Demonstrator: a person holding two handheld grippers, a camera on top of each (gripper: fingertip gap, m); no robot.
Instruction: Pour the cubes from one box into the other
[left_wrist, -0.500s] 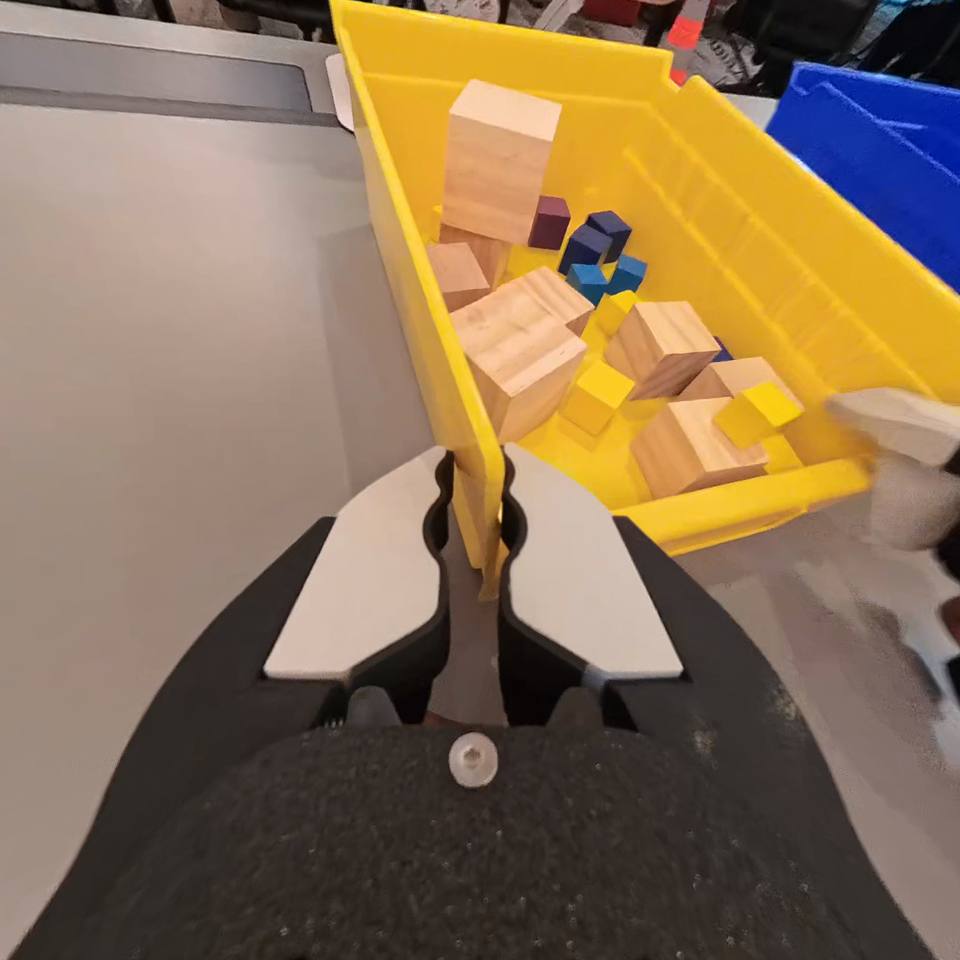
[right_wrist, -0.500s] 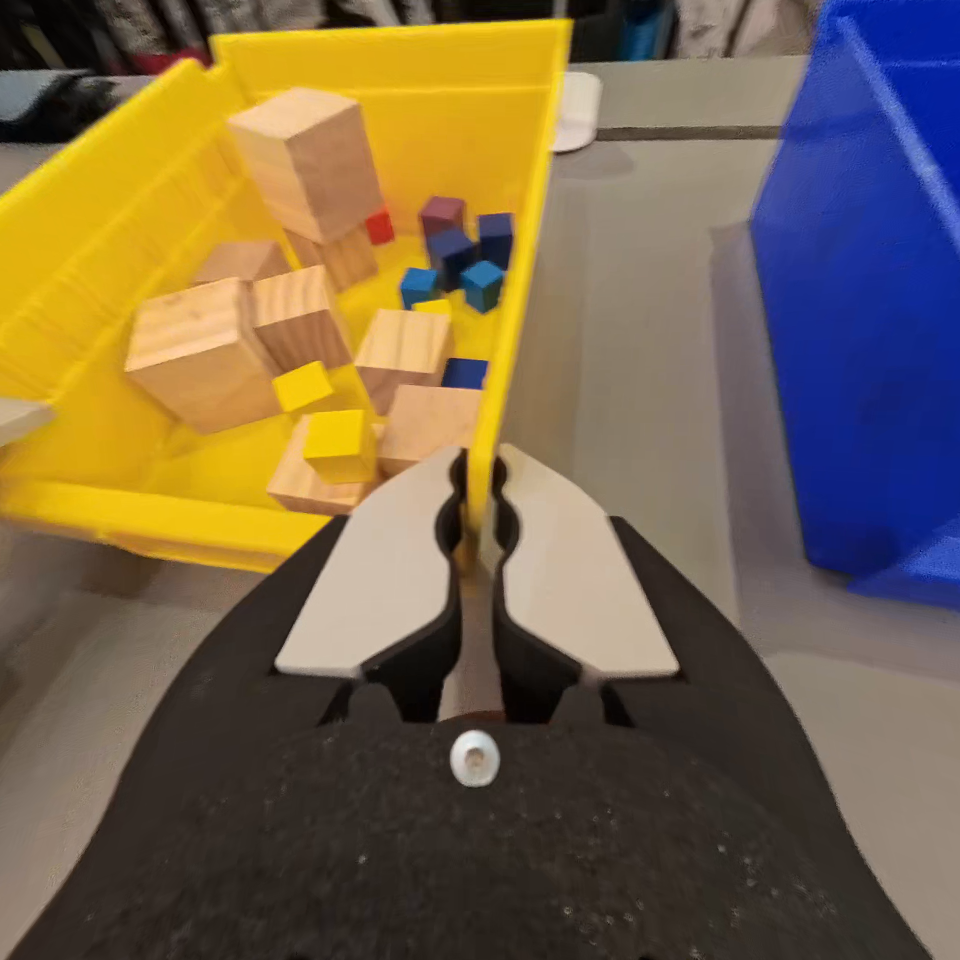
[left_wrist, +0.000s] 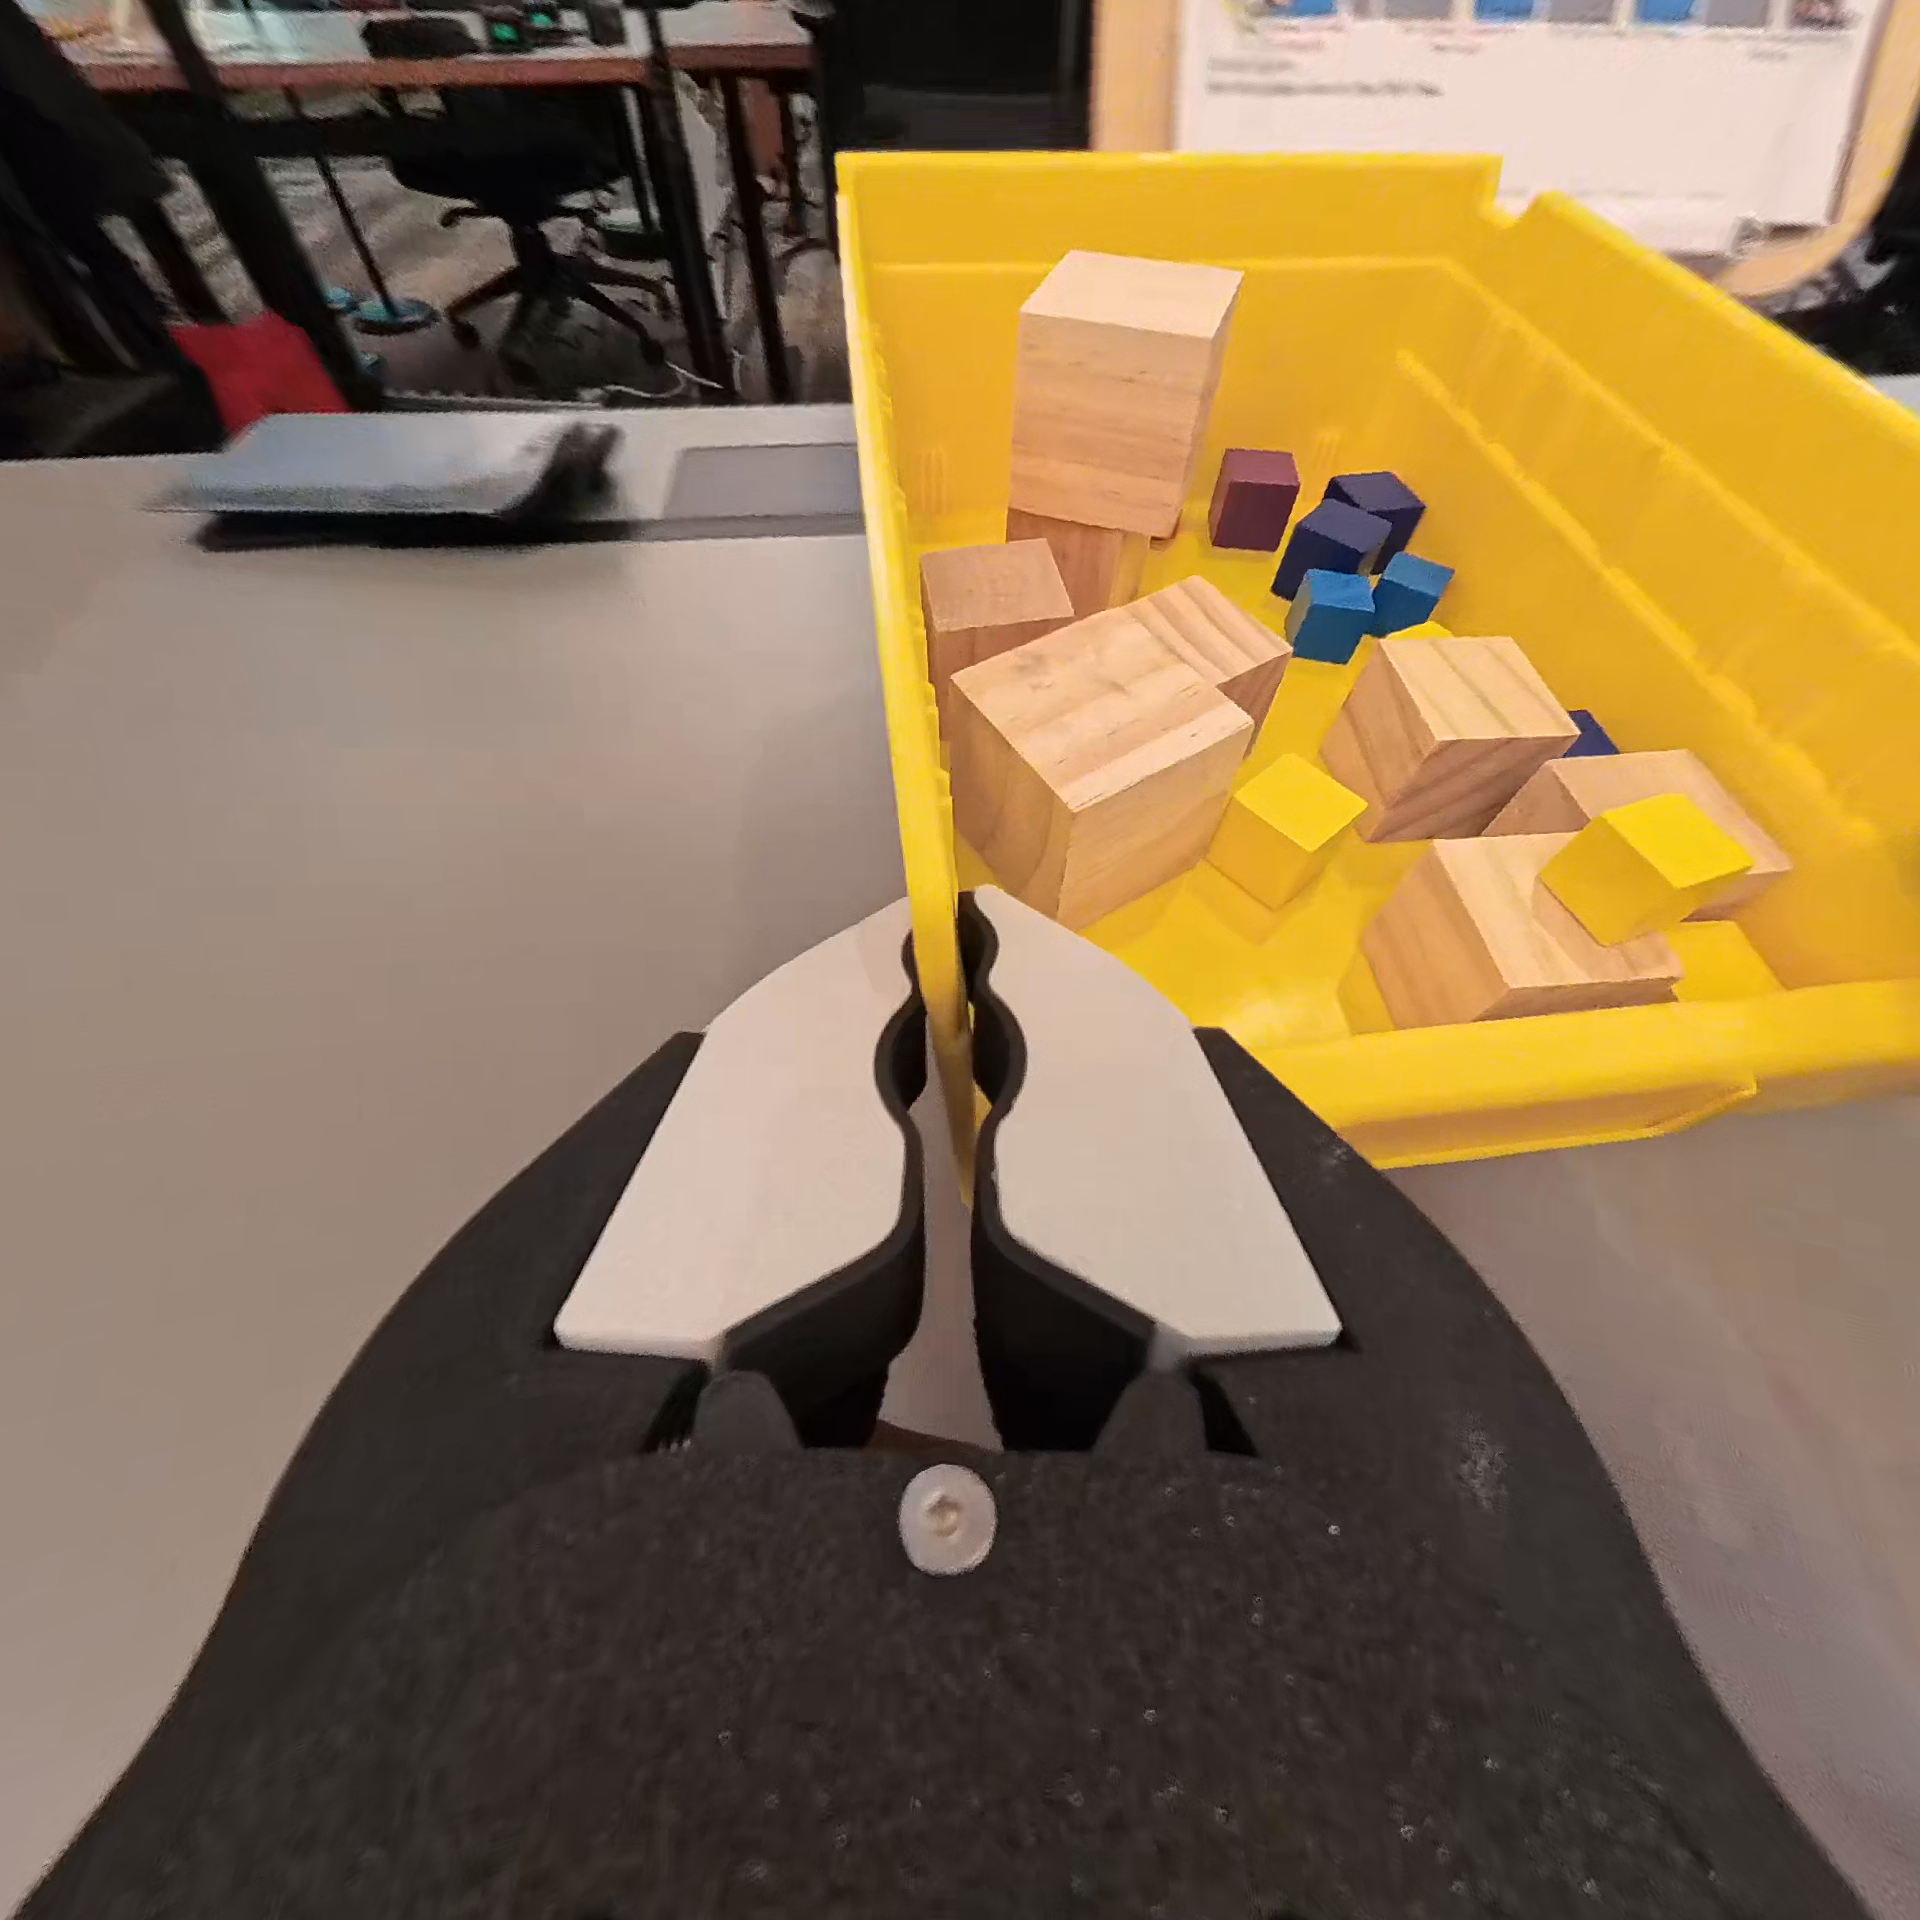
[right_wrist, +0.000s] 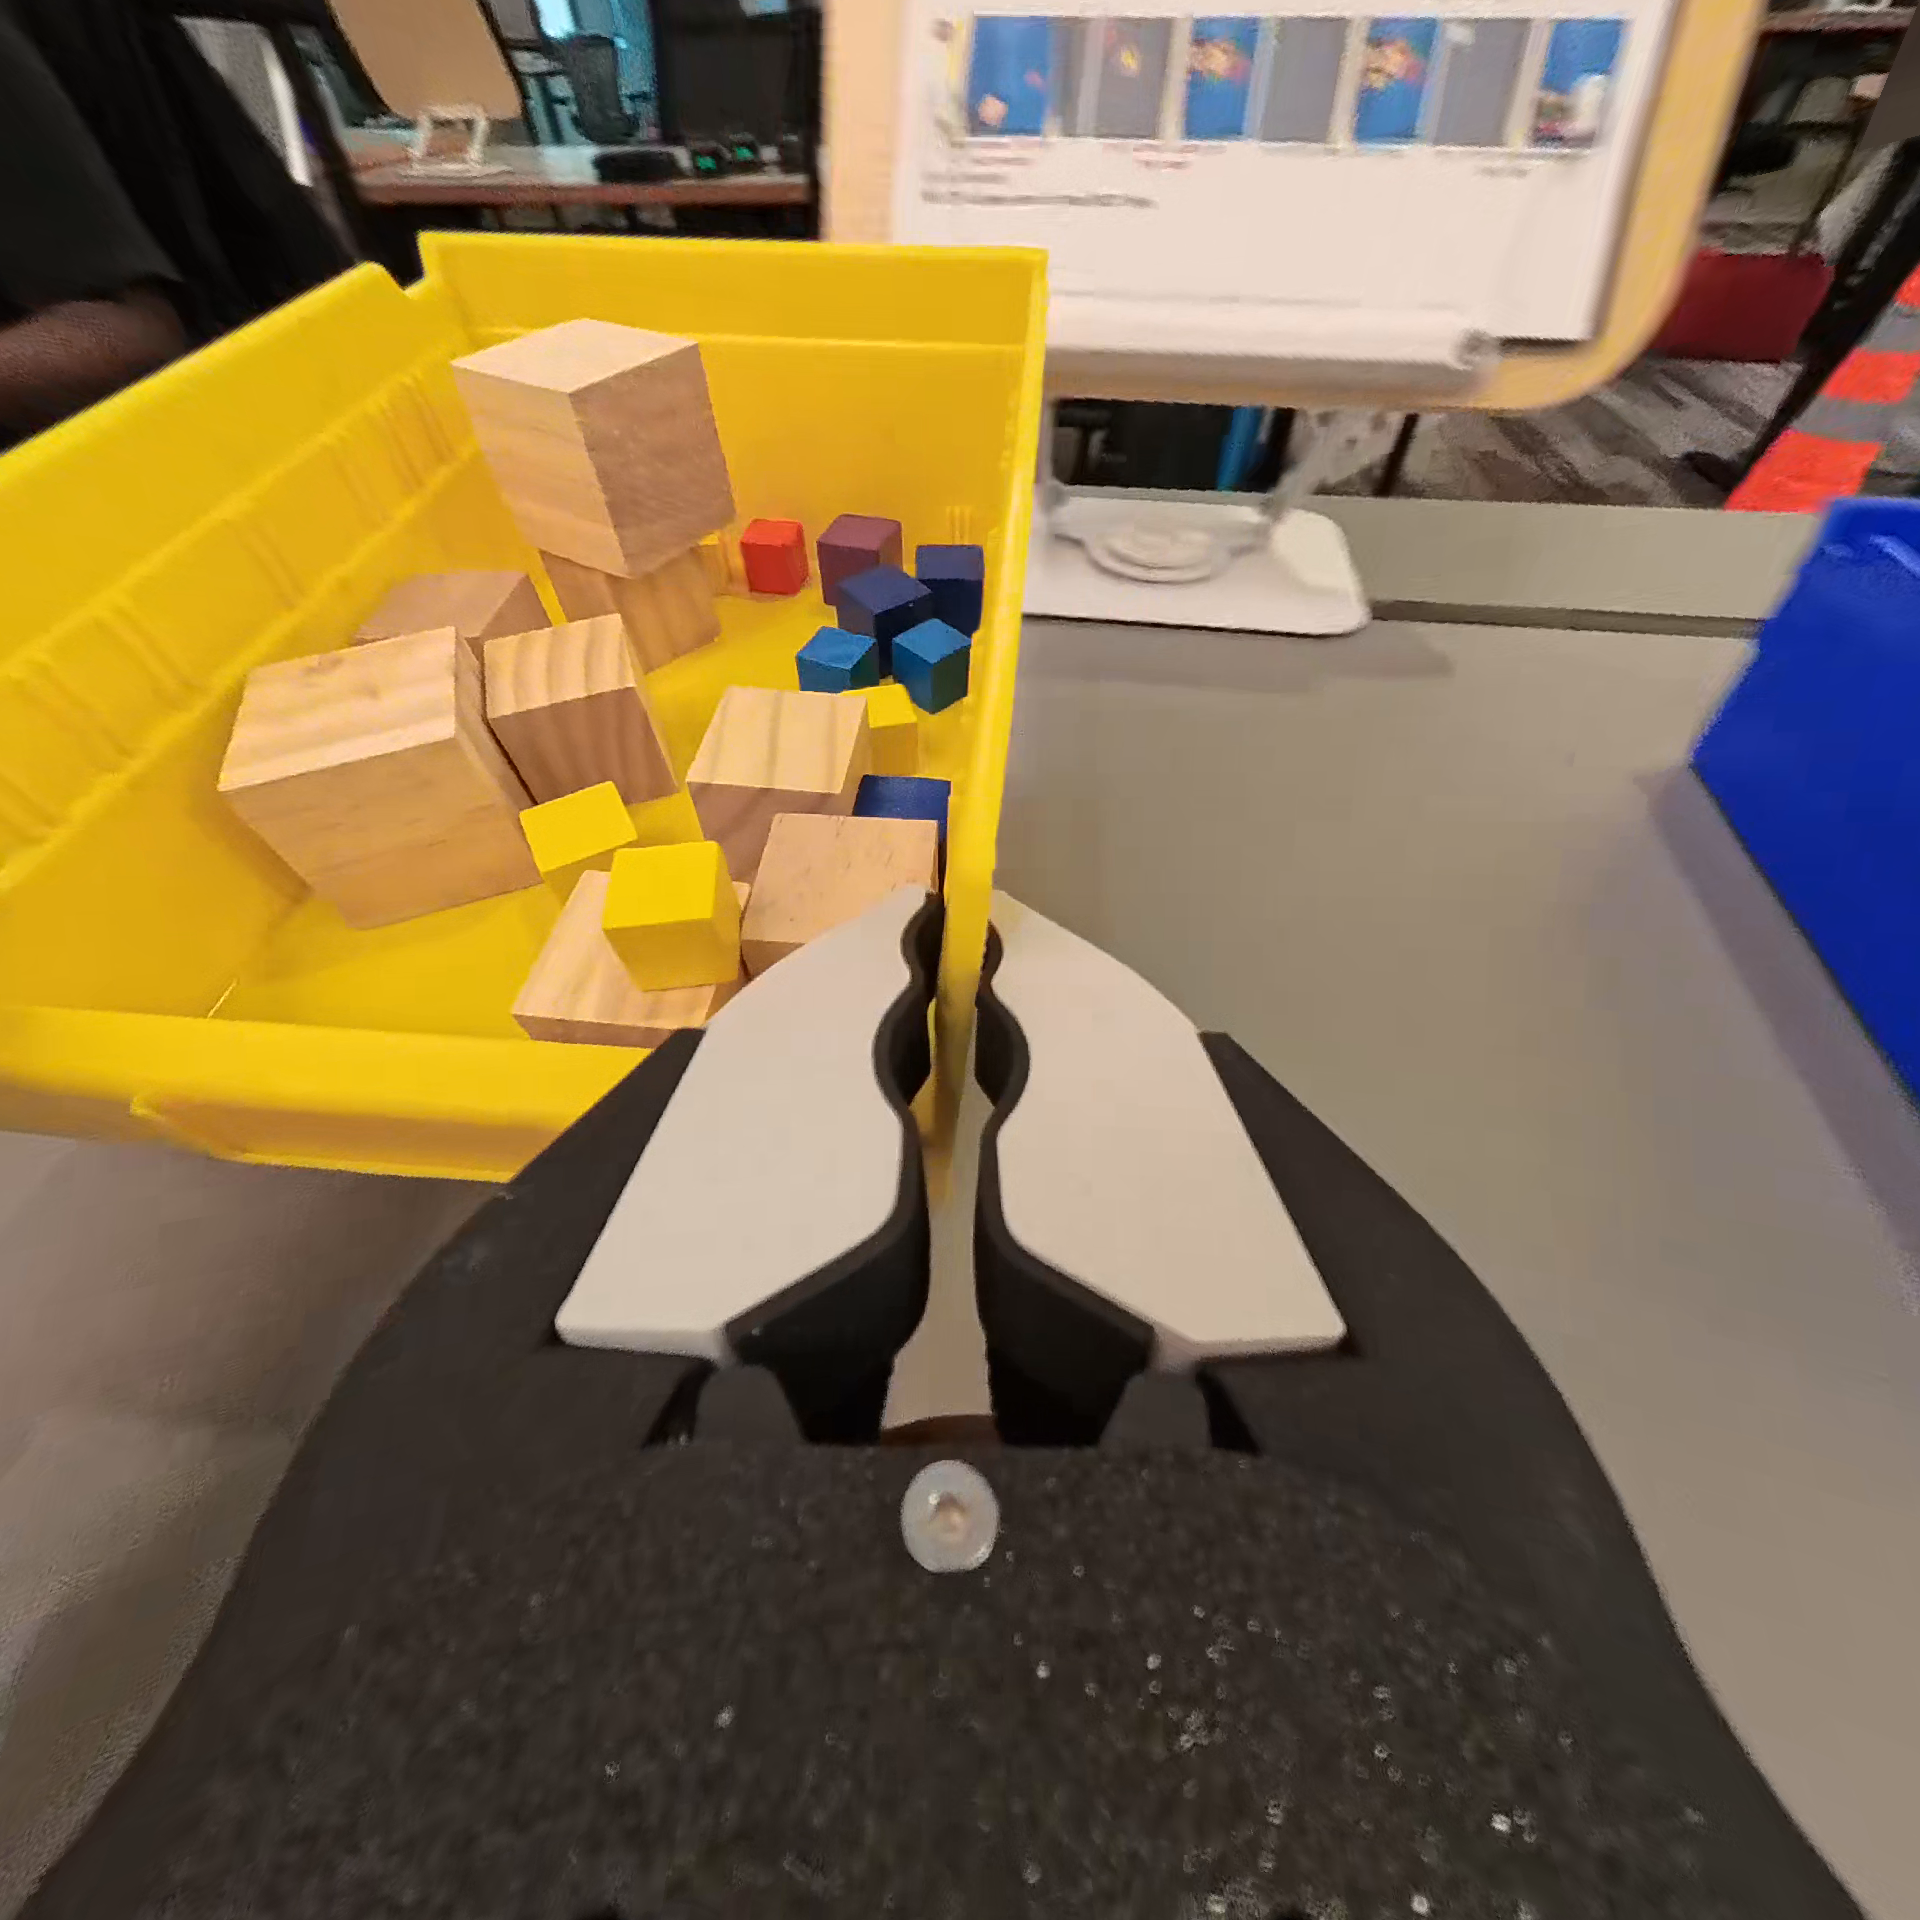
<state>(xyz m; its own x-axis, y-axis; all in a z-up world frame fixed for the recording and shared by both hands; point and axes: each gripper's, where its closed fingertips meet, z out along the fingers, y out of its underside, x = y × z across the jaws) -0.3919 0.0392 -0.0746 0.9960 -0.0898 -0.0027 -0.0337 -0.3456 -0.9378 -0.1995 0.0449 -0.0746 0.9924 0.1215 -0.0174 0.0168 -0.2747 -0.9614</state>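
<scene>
- Left wrist view has the yellow box (left_wrist: 1195, 208) filling the 1 to 3 o'clock part of the picture, its bottom lifted off the grey surface (left_wrist: 416, 831).
- Inside lie plain wooden cubes (left_wrist: 1101, 769) of several sizes; the tallest one (left_wrist: 1122, 384) stands on another at the far end.
- Small blue cubes (left_wrist: 1340, 561) and a purple cube (left_wrist: 1254, 499) cluster at 1 o'clock, and two yellow cubes (left_wrist: 1288, 831) sit near the front lip.
- Left hand-held gripper (left_wrist: 943, 925) is closed tight on the box's left side wall near the front corner, the thin wall pinched between its fingers.
- Right wrist view shows the right hand-held gripper (right_wrist: 961, 914) clamped the same way on the box's right side wall; a red cube (right_wrist: 774, 556) shows by the back wall.
- Blue box (right_wrist: 1829, 748) stands on the surface at 3 o'clock, well apart from the yellow one.
- Behind, at 12 o'clock, a screen on a white stand (right_wrist: 1195, 571) sits at the surface's far edge.
</scene>
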